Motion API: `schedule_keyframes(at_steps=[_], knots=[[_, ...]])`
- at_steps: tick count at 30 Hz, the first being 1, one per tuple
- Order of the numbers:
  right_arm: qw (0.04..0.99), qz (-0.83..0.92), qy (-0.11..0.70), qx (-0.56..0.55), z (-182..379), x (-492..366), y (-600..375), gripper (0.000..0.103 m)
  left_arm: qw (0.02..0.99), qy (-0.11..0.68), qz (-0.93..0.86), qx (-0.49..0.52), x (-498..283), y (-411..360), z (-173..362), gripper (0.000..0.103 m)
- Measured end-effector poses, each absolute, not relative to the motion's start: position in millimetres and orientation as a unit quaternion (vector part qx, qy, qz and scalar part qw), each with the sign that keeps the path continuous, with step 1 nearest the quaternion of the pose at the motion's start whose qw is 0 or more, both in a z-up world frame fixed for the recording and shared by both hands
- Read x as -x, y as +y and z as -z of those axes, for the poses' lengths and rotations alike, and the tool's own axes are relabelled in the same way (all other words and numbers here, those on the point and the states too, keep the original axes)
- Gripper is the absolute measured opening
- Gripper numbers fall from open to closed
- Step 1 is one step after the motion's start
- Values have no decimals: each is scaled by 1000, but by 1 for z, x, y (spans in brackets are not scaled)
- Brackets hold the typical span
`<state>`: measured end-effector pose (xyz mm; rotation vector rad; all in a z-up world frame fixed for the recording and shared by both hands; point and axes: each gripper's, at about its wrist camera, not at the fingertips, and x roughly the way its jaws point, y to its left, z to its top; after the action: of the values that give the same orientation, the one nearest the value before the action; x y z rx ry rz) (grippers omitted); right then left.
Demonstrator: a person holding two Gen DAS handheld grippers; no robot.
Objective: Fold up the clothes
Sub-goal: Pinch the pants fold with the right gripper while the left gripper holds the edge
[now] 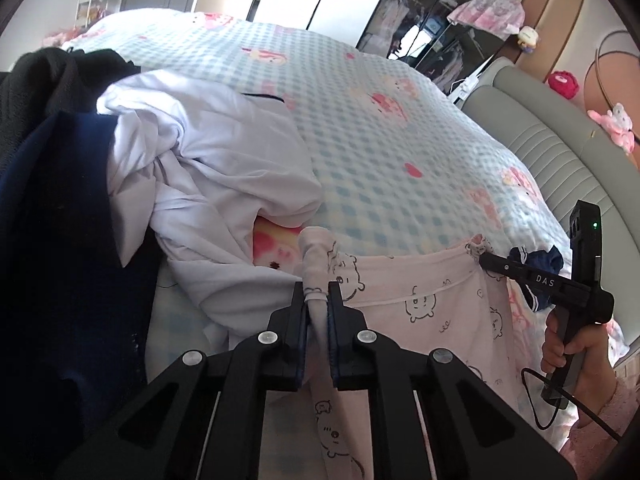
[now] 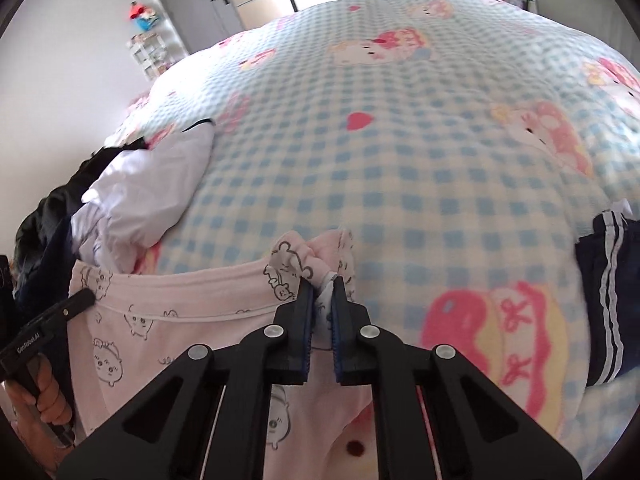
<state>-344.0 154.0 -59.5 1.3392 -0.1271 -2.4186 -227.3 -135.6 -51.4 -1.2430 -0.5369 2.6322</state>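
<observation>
Both grippers pinch the pink garment's top edge, lifted over the bed.

Left gripper [image 1: 318, 294] clamps a bunched corner of the pink printed garment [image 1: 420, 296]; right gripper [image 2: 323, 282] clamps the other, the edge stretched between them above the checked bed [image 2: 400, 160]. No fold looks made yet. White clothes [image 1: 208, 168] and a dark pile [image 1: 60, 200] wait unfolded. The garment's lower part hangs out of view, so its type is unclear.

Checked bed blanket [image 2: 400, 168], grey padded headboard [image 1: 540, 152], white wall [image 2: 72, 60].
</observation>
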Motion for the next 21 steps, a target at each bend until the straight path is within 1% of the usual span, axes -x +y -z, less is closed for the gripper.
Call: schedule_keyframes(at_steps=[1,3,4,6,7,8,9,10,11,12,13,14,15,16,18,19,21], knots=[[174,858,-48,-480,63,348,156,7,97,-187,-878,430,234,-137,59,13],[158,863,-54,-478,60,346,168,7,84,-180,-868,454,240,-138,69,16],[149,865,-52,-476,60,344,170,7,82,-174,-873,448,237,-139,68,19],[117,879,-19,-462,57,337,180,7,69,-169,-885,428,227,-142,60,28],[112,879,-14,-462,57,337,183,7,86,-192,-890,406,220,-148,57,34],[114,877,-31,-466,58,337,192,7,103,-215,-893,382,214,-154,53,39],[133,870,-58,-472,59,338,197,9,117,-235,-895,362,208,-159,49,41],[151,862,-84,-477,60,338,202,15,113,-230,-895,366,210,-159,50,42],[167,857,-94,-478,60,337,203,22,108,-225,-895,371,211,-158,51,42],[184,853,-92,-480,60,336,197,36,104,-219,-894,376,213,-158,52,42],[201,848,-90,-481,59,336,192,45,100,-214,-894,382,214,-157,53,42],[211,845,-82,-484,60,336,184,50,100,-214,-885,401,217,-156,59,42],[211,842,-67,-492,64,337,177,59,95,-217,-875,422,217,-155,66,42],[211,838,-51,-500,67,338,171,64,90,-220,-865,442,217,-154,73,42],[207,831,-44,-515,74,339,168,64,81,-218,-844,482,214,-154,84,42],[206,828,-46,-520,76,339,169,64,93,-226,-839,486,211,-156,87,44],[219,827,-76,-513,74,335,178,66,117,-245,-832,484,210,-158,89,47]])
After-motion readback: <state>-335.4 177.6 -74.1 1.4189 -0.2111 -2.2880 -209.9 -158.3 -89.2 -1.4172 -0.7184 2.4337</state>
